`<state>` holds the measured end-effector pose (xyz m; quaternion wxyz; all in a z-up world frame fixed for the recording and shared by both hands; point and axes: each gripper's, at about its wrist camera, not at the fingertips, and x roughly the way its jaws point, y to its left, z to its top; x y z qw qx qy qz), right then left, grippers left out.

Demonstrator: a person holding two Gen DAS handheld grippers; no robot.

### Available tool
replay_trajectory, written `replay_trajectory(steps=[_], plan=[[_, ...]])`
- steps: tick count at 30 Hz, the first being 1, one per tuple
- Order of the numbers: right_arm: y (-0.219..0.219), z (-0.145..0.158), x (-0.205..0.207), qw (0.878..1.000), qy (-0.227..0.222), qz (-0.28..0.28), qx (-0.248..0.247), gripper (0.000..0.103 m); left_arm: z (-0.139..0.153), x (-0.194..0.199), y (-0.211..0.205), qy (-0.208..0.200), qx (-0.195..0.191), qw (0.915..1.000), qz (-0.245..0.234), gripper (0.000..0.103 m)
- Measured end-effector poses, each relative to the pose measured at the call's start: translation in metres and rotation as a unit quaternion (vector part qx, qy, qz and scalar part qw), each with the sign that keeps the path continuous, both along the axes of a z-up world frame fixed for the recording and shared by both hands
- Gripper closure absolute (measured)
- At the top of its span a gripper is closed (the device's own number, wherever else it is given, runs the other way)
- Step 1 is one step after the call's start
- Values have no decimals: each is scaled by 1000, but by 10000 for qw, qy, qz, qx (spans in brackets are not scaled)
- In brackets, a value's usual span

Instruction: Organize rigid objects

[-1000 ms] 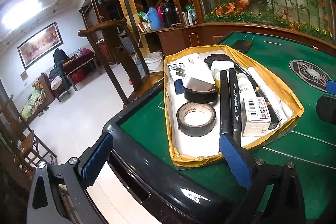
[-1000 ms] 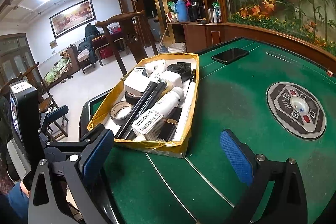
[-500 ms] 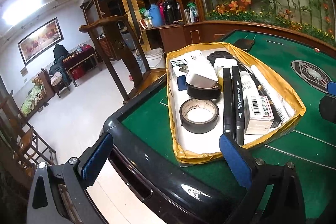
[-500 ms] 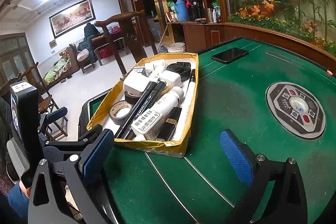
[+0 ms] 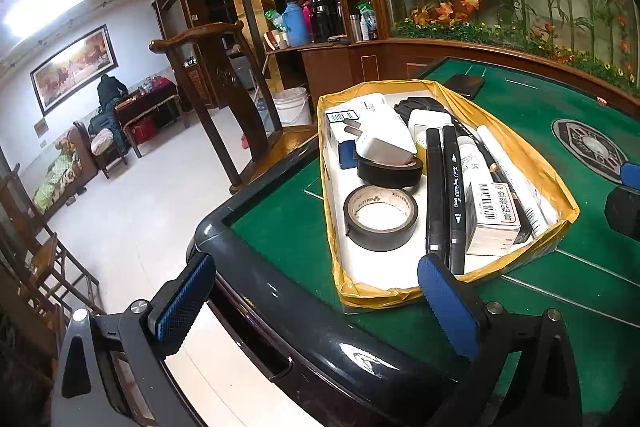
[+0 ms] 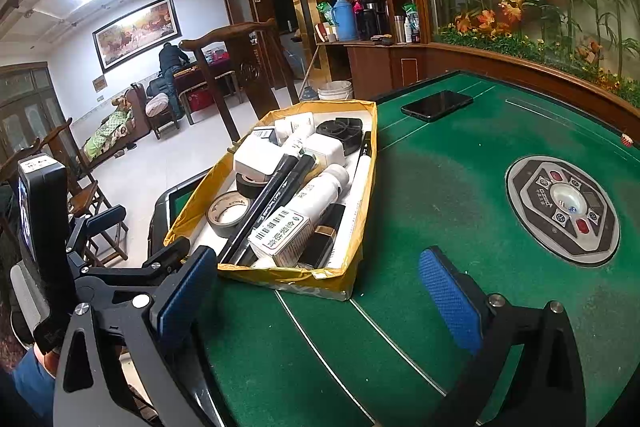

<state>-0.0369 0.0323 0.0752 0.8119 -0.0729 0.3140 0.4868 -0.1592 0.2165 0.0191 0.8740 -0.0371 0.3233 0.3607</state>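
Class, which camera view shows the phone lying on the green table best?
The right wrist view: the phone lies whole and unobstructed on the felt beyond the tray. In the left wrist view, the phone is partly hidden behind the tray's far rim.

Ahead of our left fingers (image 5: 448, 303) we see a yellow-lined shallow cardboard tray (image 5: 400, 293) on the green bench (image 5: 280, 235), holding two black tape rolls (image 5: 380, 217), two black markers (image 5: 444, 191) lying lengthwise, a white plug adapter (image 5: 386, 141) and a white barcoded box (image 5: 494, 217).

We held our left gripper (image 5: 316, 301) and right gripper (image 6: 318, 297) level and side by side, fingers spread wide, gripping nothing.
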Motion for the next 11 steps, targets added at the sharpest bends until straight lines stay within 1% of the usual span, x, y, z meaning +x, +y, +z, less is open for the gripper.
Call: replay_trajectory(steps=[7,11], plan=[[0,0,0,10000,-11,-5,-14,2,0,-2,-3,-45,83,10000,24,1],[0,0,0,10000,-12,-7,-6,2,1,-4,-2,-66,-9,10000,-36,1]])
